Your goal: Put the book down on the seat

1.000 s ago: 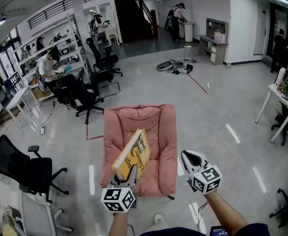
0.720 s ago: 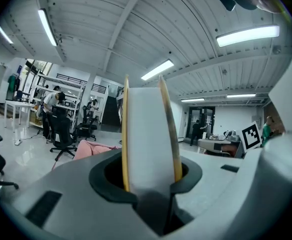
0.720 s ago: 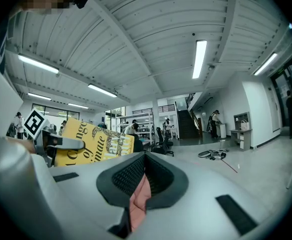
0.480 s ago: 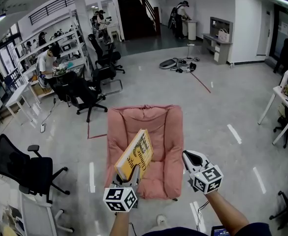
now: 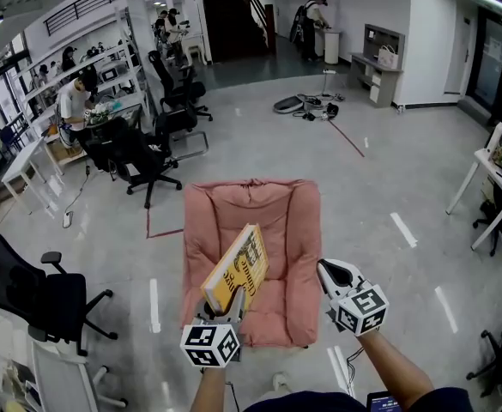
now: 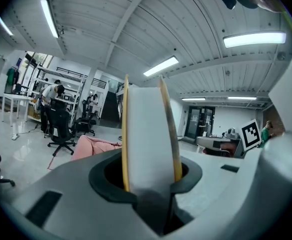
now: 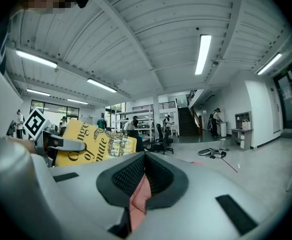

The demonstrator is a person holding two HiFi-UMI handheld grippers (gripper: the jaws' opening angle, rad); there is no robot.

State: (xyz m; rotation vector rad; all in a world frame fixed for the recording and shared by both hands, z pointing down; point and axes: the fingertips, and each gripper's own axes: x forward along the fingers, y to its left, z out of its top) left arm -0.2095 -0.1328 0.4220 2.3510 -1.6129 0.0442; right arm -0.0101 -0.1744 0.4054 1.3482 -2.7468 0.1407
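A yellow book (image 5: 236, 269) with dark lettering is held tilted, spine up, over the front left of a pink cushioned seat (image 5: 276, 221). My left gripper (image 5: 227, 305) is shut on the book's lower end. In the left gripper view the book (image 6: 148, 134) stands edge-on between the jaws, its white page block filling the gap, with the seat (image 6: 93, 146) low behind it. My right gripper (image 5: 335, 275) hovers by the seat's front right corner, shut and empty. In the right gripper view its tips (image 7: 145, 176) meet; the book's cover (image 7: 91, 144) shows at left.
Black office chairs (image 5: 143, 157) stand behind the seat at left and another (image 5: 36, 294) at near left. Desks with shelves and seated people line the far left. A white table (image 5: 499, 174) is at right. Gear lies on the floor (image 5: 306, 106) farther back.
The head view has shifted slightly. The book and both grippers keep almost the same place over the seat's front.
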